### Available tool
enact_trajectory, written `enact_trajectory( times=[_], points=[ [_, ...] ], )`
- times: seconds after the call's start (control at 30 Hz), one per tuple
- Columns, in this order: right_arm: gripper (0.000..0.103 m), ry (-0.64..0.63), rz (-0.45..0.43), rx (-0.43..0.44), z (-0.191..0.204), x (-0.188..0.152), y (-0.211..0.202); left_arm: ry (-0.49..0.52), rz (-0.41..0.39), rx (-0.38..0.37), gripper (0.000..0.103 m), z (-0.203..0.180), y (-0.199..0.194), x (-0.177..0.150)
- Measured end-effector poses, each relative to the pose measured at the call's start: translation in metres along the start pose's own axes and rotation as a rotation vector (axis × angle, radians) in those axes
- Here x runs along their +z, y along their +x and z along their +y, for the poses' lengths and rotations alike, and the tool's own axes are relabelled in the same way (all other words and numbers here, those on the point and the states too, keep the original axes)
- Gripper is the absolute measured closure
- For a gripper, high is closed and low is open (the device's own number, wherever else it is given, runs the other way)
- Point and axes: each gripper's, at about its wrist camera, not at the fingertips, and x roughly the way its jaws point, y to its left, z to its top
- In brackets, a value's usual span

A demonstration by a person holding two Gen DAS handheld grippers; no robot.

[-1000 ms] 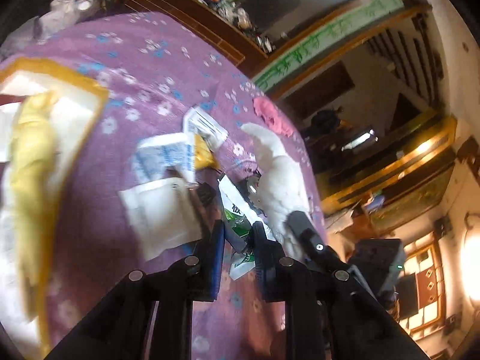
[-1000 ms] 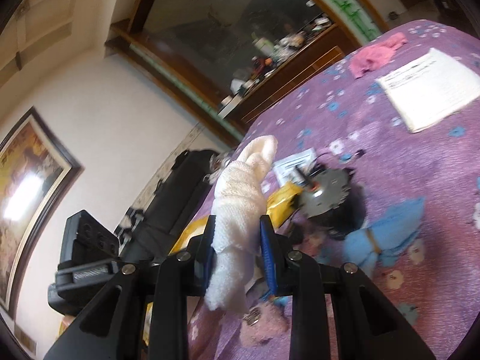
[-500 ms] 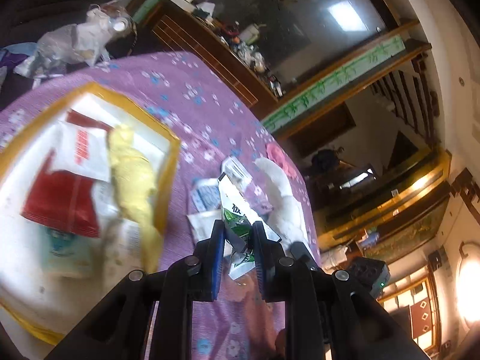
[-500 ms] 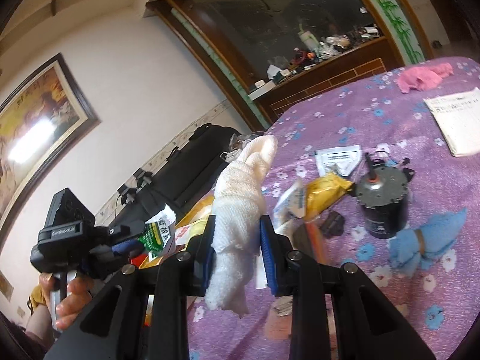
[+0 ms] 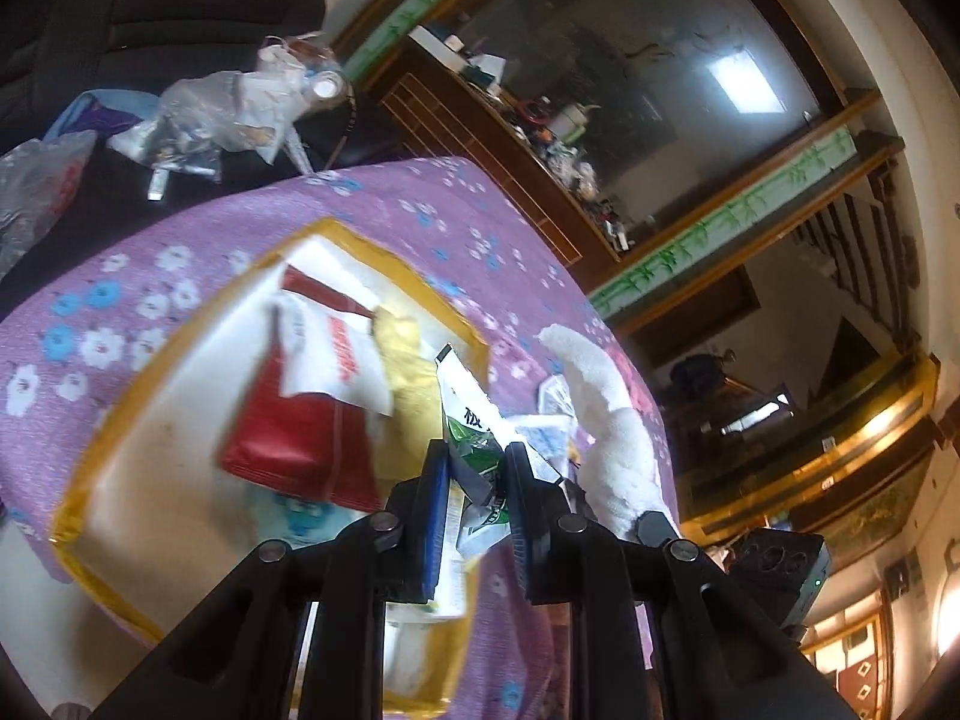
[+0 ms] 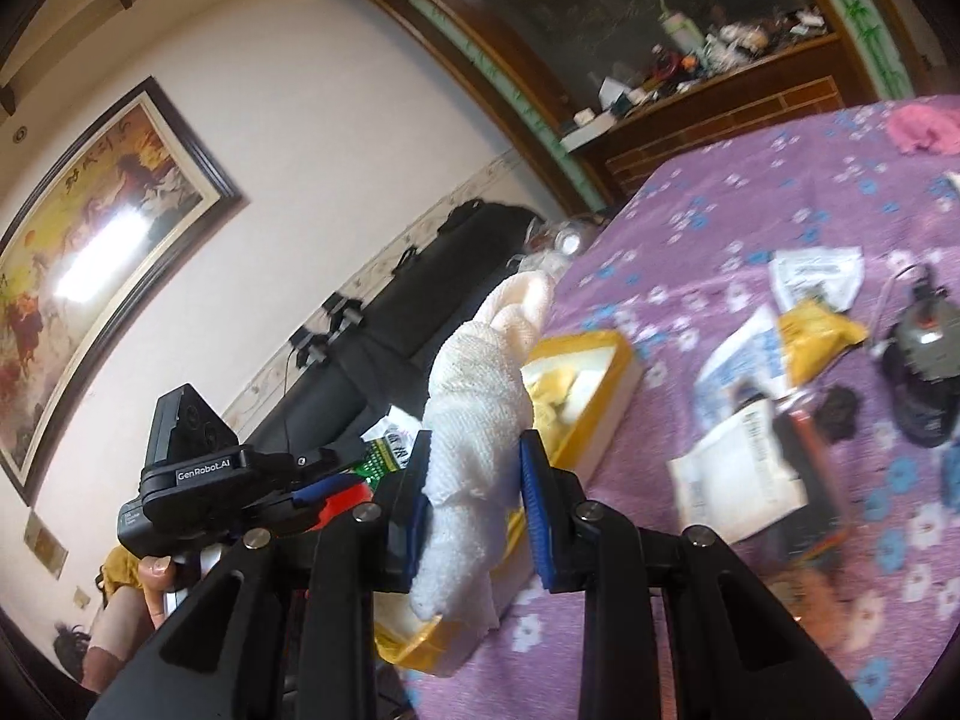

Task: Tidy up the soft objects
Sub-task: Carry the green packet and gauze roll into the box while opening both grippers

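Table (image 5: 360, 210), purple floral cloth, fills the centre-left of the left view and the right half of the right view; it carries everything below. Tray (image 5: 90, 462), white with a yellow rim, sits centre-left in the left view and mid-frame behind the gripper in the right view (image 6: 606, 354); judged the collecting point for soft goods, since both tools hang over or beside it. Tray contents: red pouch (image 5: 288, 438), white sachet (image 5: 324, 354) overlapping it, yellow cloth (image 5: 408, 372) along the right side, pale blue printed pack (image 5: 300, 516) at the lower edge. Towel (image 6: 480, 420), white and rolled, is pinched upright between the closed jaws of the right gripper (image 6: 474, 480), its loose end drooping over the tray's near rim; also seen right of centre in the left view (image 5: 612, 420). Held by its middle, probably so that it stays bundled for lowering in. Left gripper (image 5: 474, 498), lower centre of its view, is clamped on a green-and-white packet (image 5: 468, 432), crumpled between the jaws and poised above the tray's right edge. Loose items outside the tray, right side of the right view: white paper packs (image 6: 738, 480), yellow packet (image 6: 816, 330), small motor (image 6: 924, 354), pink cloth (image 6: 924, 126) at upper right. These appear yet to be sorted.
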Motion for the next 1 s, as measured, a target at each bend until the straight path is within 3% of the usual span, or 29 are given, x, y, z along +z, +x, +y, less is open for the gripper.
enact_trajectory(
  times=[0.27,0.47,0.67,0.7,0.73,0.83,0.93,1.0],
  points=[
    [0.076,0.008,0.084,0.024,0.022,-0.004,0.035,0.075,0.017,0.094,0.085,0.019,-0.022,-0.009],
    [0.076,-0.085,0.135,-0.027,0.052,-0.011,0.071,0.169,0.035,0.261,0.085,0.026,-0.019,-0.024],
    [0.074,-0.132,0.177,-0.121,0.055,-0.022,0.089,0.189,0.055,0.339,0.082,0.033,-0.004,-0.035],
    [0.074,-0.127,0.177,-0.125,0.054,-0.024,0.089,0.186,0.054,0.342,0.076,0.033,-0.003,-0.035],
    [0.072,-0.121,0.175,-0.118,0.053,-0.024,0.088,0.179,0.049,0.339,0.062,0.033,-0.005,-0.034],
    [0.062,-0.111,0.154,-0.067,0.050,-0.021,0.078,0.138,-0.039,0.302,0.036,0.029,-0.020,-0.031],
    [0.042,-0.120,0.105,-0.012,0.052,-0.016,0.060,0.128,-0.121,0.275,0.029,0.018,-0.035,-0.029],
    [0.040,-0.130,0.073,0.012,0.052,-0.012,0.045,0.135,-0.143,0.263,0.028,0.006,-0.040,-0.028]
  ],
)
